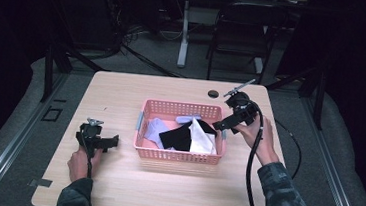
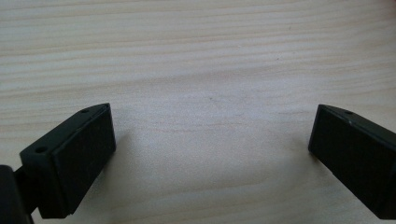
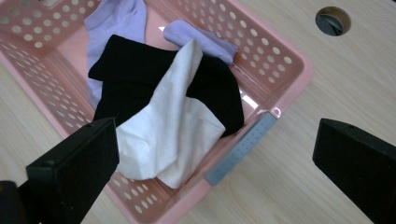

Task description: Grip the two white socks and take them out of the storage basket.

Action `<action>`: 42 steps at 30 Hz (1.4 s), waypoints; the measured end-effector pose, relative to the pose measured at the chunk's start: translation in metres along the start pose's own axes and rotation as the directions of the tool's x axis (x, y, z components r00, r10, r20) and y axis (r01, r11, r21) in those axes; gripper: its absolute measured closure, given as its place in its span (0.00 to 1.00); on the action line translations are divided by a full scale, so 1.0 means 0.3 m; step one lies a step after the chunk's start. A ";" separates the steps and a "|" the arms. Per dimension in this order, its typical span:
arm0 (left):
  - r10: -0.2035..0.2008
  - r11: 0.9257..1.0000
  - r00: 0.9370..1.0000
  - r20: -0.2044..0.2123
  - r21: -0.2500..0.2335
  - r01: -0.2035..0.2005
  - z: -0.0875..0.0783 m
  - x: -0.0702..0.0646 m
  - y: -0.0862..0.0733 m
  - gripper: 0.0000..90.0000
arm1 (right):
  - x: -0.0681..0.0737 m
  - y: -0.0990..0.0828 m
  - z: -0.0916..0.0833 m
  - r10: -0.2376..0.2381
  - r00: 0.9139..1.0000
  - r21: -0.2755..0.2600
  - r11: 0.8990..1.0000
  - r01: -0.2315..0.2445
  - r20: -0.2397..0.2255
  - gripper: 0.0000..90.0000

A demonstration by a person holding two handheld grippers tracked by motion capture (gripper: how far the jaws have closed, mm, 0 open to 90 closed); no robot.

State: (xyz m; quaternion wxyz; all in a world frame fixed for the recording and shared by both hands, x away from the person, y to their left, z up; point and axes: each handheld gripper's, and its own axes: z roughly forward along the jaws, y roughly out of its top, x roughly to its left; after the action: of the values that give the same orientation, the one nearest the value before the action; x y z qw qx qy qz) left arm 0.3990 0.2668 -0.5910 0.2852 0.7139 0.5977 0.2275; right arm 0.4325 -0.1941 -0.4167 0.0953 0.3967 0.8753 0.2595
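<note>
A pink perforated basket [image 1: 179,156] stands in the middle of the wooden table. Inside lie a white sock [image 3: 170,135], a black sock [image 3: 135,70] and lavender socks [image 3: 112,21], piled over one another. My right gripper [image 1: 219,124] hovers over the basket's right end, open; in the right gripper view its jaws [image 3: 215,163] straddle the white sock and the basket rim [image 3: 299,65], well above them. My left gripper [image 1: 112,141] rests low on the table to the left of the basket, open. Bare wood [image 2: 212,93] lies between its jaws [image 2: 212,154].
A grey strip [image 3: 243,149] sits on the basket's near rim. A round cable hole [image 1: 213,93] is in the table behind the basket. Grey tape [image 1: 41,183] marks the front left corner. A chair [image 1: 240,32] and a table leg [image 1: 184,33] stand beyond the far edge.
</note>
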 end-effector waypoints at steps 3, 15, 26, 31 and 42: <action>0.000 1.000 1.000 0.000 0.000 0.000 0.000 0.000 0.000 0.01 | 0.014 0.021 0.020 -0.016 1.000 0.013 1.000 0.016 -0.002 0.00; 0.001 1.000 1.000 0.000 0.000 -0.001 0.000 0.000 0.000 0.01 | 0.032 0.070 0.107 -0.028 0.999 0.049 0.998 0.029 -0.025 0.07; 0.001 1.000 1.000 0.000 0.000 -0.001 0.000 0.000 0.000 0.01 | 0.034 0.098 0.236 0.004 0.999 0.138 0.990 0.003 -0.049 0.23; 0.000 1.000 1.000 0.000 0.000 0.000 0.000 0.000 0.000 0.01 | 0.050 0.104 0.300 -0.004 0.999 0.203 0.979 0.014 -0.051 0.37; 0.000 1.000 1.000 0.000 0.000 0.000 0.000 0.000 0.000 0.01 | 0.051 0.084 0.384 0.034 0.997 0.286 0.958 -0.012 -0.069 0.61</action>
State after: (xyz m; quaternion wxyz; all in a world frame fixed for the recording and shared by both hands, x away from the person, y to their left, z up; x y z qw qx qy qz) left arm 0.3990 0.2669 -0.5910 0.2853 0.7140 0.5976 0.2273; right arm 0.4814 -0.1252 -0.5003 0.0018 0.4066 0.9019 0.1460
